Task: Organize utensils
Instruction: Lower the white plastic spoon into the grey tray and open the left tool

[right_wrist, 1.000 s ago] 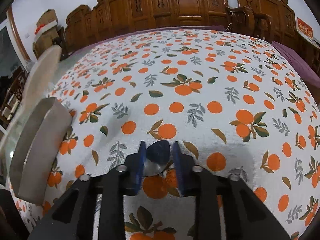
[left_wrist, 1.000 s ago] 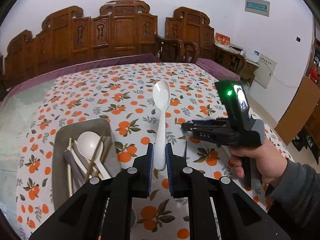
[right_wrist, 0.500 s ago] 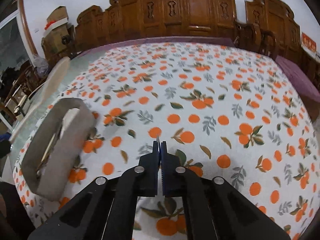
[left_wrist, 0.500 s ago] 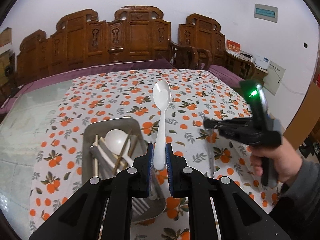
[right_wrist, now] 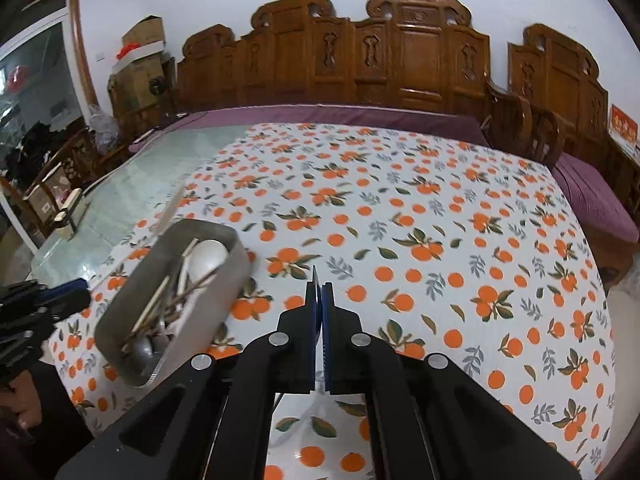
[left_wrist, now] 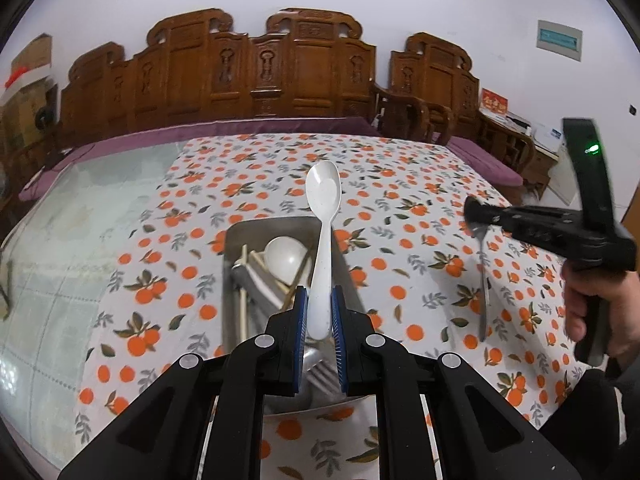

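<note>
The table carried an orange-print tablecloth, with a bare glass top to its left and carved wooden chairs along the white wall.

My left gripper was pinching the handle of a white spoon; the spoon stood up from the jaws, bowl away from the camera, over the metal tray. My right gripper had its jaws pressed together on the bowl end of a metal spoon, which hung handle-down above the cloth, right of the tray. In the right wrist view only a thin sliver of it showed above the pads.

The tray sat on the cloth and held a white ladle, chopsticks and some metal pieces I could not identify.
</note>
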